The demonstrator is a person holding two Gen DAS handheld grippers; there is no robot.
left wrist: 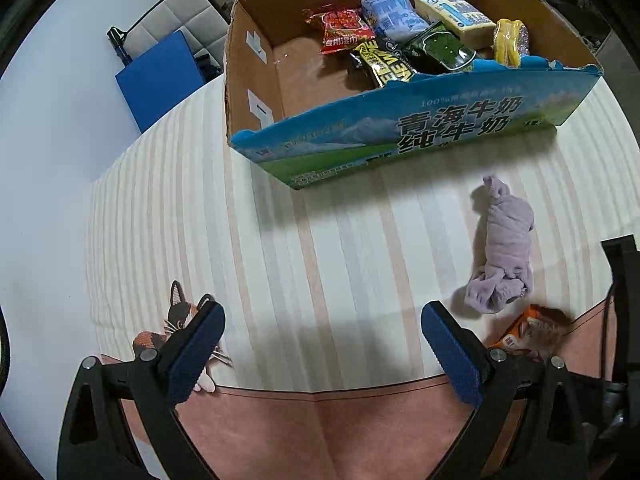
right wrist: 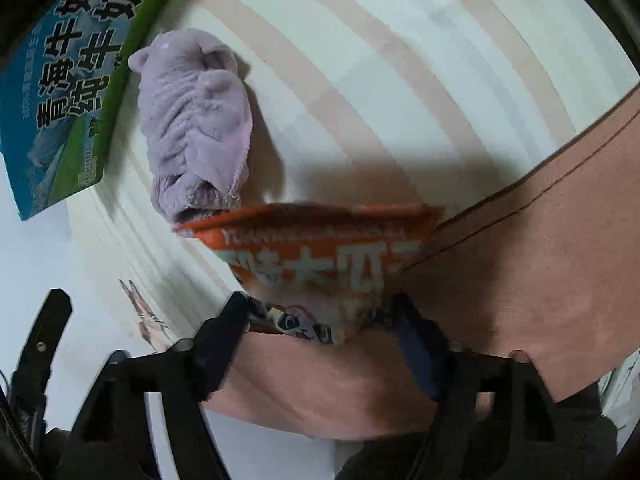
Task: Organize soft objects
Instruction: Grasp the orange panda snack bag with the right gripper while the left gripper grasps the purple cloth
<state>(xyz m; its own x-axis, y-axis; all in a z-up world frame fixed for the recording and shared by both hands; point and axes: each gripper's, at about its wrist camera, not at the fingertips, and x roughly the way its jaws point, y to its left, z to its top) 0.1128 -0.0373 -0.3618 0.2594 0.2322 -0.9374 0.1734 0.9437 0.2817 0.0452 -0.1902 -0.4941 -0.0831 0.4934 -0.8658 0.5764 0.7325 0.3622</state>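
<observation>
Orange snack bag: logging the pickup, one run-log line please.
right gripper: closed on orange snack bag | left gripper: open, empty | purple towel: on table

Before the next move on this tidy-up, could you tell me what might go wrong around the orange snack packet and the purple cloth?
1. The right gripper has its jaws at the orange packet's lower corners only; whether they press is unclear, so the crinkly bag could slip out.
2. The purple cloth touches the packet's top edge and may be dragged along.
3. The cardboard box is crowded at its far end, so a drop there could pile up.
</observation>
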